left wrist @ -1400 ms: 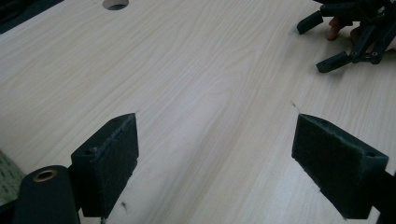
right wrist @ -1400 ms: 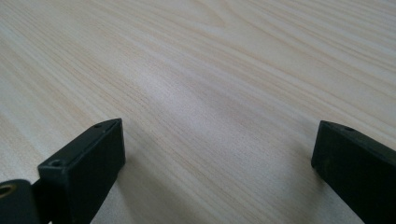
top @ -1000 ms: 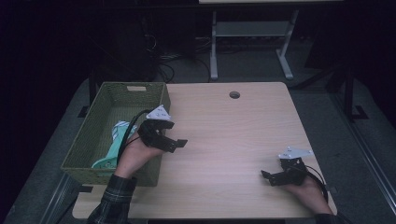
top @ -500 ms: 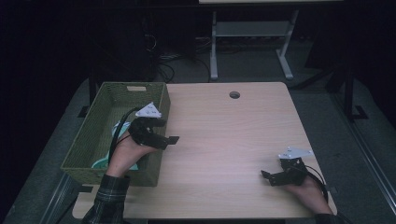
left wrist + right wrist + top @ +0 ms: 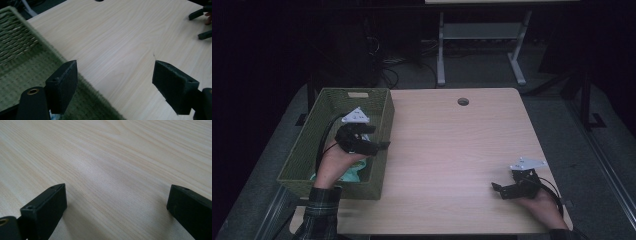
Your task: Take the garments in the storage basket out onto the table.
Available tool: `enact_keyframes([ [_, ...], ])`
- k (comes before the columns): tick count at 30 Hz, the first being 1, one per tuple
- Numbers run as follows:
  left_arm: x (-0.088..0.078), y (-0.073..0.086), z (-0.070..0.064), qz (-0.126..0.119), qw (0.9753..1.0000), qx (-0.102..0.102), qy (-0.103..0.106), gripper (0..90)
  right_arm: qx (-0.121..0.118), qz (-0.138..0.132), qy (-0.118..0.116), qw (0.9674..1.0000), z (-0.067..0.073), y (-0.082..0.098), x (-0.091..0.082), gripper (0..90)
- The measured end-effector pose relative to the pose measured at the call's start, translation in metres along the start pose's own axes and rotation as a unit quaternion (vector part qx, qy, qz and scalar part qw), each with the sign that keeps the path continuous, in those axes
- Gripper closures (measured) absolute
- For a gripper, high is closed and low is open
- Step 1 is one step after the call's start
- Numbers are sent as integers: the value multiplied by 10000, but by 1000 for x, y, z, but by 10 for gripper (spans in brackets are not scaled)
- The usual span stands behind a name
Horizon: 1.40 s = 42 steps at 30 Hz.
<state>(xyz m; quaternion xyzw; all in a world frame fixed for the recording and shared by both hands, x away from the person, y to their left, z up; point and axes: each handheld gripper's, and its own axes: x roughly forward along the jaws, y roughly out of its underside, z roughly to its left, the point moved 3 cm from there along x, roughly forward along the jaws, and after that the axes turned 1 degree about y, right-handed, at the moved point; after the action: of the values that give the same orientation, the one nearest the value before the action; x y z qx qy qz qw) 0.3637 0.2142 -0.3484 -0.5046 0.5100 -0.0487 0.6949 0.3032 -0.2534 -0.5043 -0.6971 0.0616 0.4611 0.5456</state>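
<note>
My left gripper (image 5: 377, 138) hangs over the right wall of a green woven basket (image 5: 310, 137), jaws pointing toward the table. Its jaws have just been closing slightly but remain open, with nothing between them. In the left gripper view, the left gripper (image 5: 113, 82) spans the basket's rim (image 5: 62, 62) and the bare tabletop (image 5: 120, 37). A teal and white item (image 5: 351, 174) lies in the basket under the hand. My right gripper (image 5: 498, 190) rests low at the table's near right corner, open and empty. The right gripper view has the right gripper (image 5: 116, 202) over bare wood (image 5: 112, 157).
The light wood table (image 5: 452, 150) has a round cable hole (image 5: 463, 101) near its far edge. The basket stands at the table's left edge. A white desk frame (image 5: 482, 40) and cables are on the dark floor behind. The right gripper's jaws (image 5: 200, 22) appear far off in the left gripper view.
My left hand has moved left, from over the table's edge to above the basket's right wall. The right hand has kept still.
</note>
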Motion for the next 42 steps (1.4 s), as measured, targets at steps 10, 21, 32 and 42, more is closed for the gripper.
enact_keyframes([
  [10,-9,12,20,60,9994,-140,-296,232,1,2,-1,10000,0,0,0,23],
  [21,-13,31,40,150,9984,-318,-443,292,1,1,-1,10000,0,0,0,23],
  [32,-4,51,55,417,9960,-521,-587,298,1,3,-1,10000,0,0,0,23],
  [42,5,65,59,584,9949,-599,-558,296,0,1,-1,10000,0,0,0,23],
])
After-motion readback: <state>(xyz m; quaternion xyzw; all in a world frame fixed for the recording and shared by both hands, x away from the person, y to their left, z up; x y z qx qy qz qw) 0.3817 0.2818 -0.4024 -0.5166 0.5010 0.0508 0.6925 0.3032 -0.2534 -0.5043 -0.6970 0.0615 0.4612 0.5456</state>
